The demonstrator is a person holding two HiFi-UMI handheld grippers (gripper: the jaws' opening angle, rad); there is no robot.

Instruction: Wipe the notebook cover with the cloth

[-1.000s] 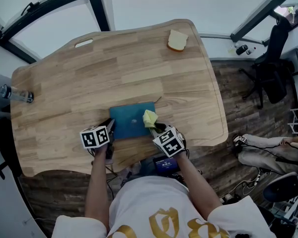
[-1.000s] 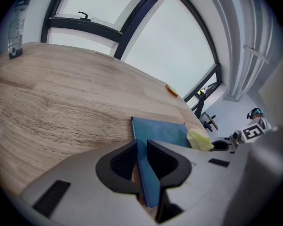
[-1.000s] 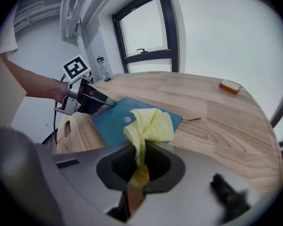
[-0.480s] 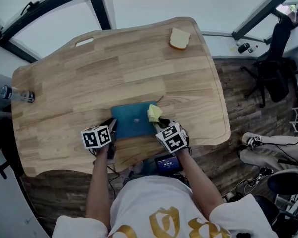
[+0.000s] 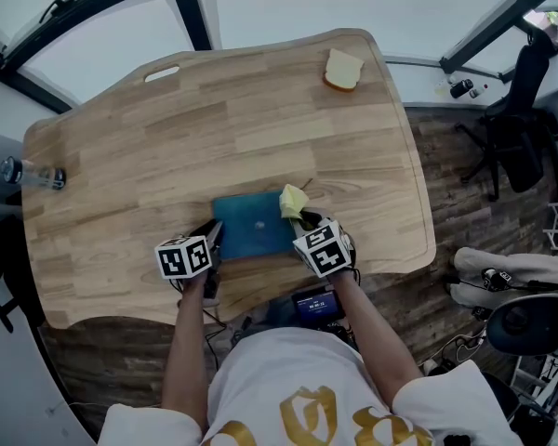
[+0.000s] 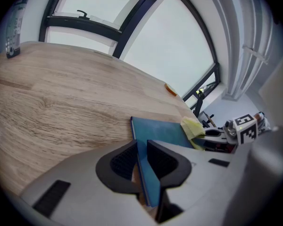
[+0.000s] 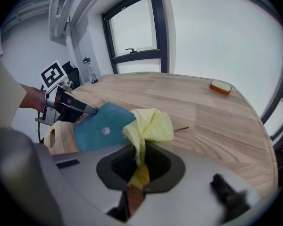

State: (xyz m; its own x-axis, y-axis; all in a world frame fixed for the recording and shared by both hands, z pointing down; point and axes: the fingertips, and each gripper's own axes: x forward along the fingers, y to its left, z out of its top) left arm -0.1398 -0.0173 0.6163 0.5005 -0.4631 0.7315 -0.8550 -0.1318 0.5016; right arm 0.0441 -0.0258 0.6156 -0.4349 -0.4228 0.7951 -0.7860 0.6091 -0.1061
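A teal notebook [image 5: 254, 226] lies flat near the front edge of the wooden table [image 5: 214, 119]. My left gripper [image 5: 211, 242] is shut on the notebook's left edge [image 6: 145, 173], which stands between its pads. A yellow cloth [image 5: 292, 201] rests on the notebook's right edge, at its far corner. My right gripper [image 5: 304, 221] is shut on the cloth [image 7: 148, 126], which bunches up past its fingertips. In the right gripper view the notebook [image 7: 101, 131] shows a small pale mark on its cover, and the left gripper [image 7: 92, 108] clamps its far side.
A slice of bread [image 5: 343, 69] lies at the table's far right corner. A clear bottle [image 5: 26, 174] lies at the left edge. An office chair [image 5: 516, 82] stands on the floor to the right. A small device with a lit screen [image 5: 312, 305] sits below the table's front edge.
My right gripper has slid the cloth rightward across the notebook, from the cover to its right edge. The left gripper has kept its hold and place.
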